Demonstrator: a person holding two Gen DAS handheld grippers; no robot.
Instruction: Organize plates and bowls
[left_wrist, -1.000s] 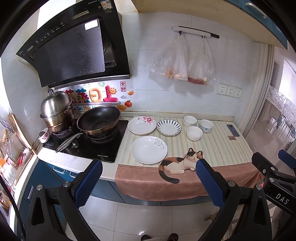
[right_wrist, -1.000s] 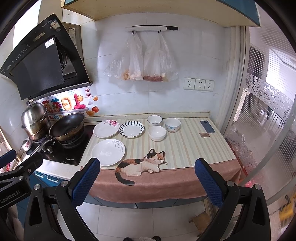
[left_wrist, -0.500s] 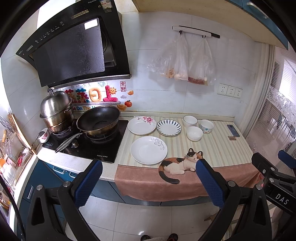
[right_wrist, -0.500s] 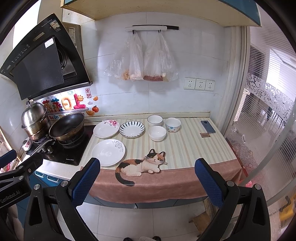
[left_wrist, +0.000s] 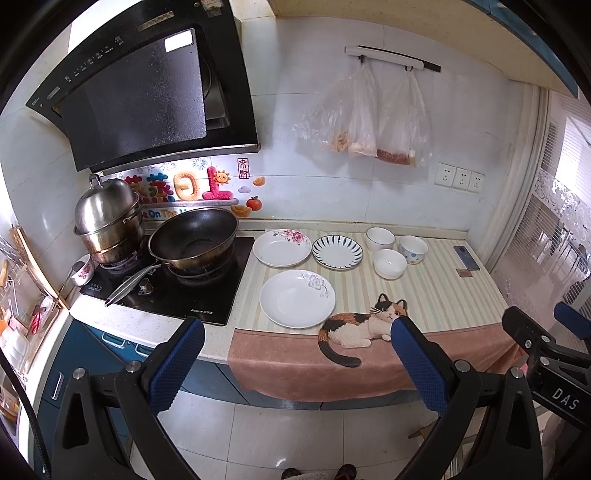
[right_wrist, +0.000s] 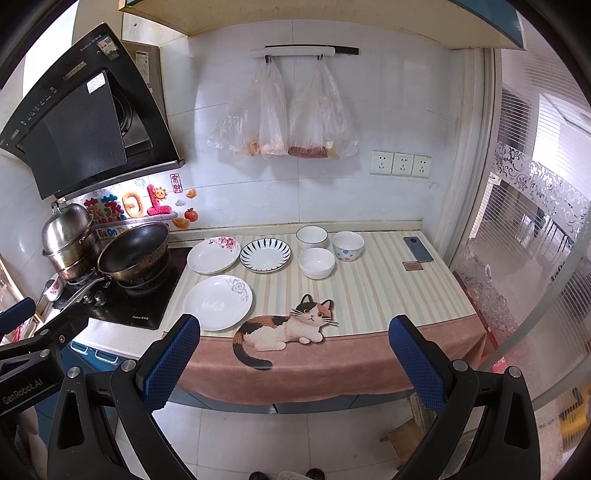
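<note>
Nothing has shifted over the last second: the left gripper (left_wrist: 297, 350) and right gripper (right_wrist: 295, 349) hover short of the tabletop (right_wrist: 388, 288), fingers spread wide and empty. Three plates (right_wrist: 218, 302) and three bowls (right_wrist: 316, 262) lie unstacked, so sorting hasn't begun.

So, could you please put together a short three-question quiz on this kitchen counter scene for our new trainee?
1. Count: how many plates and how many bowls are on the striped mat?
2. True or false: the left gripper is shut on the blue-striped plate.
3. Multiple choice: which bowl sits nearest the phone? A) the dotted bowl B) the plain front bowl C) the dark-rimmed bowl

Key:
1. Three plates, three bowls.
2. False; both the left gripper and the right gripper are open and off the counter.
3. A.
</note>
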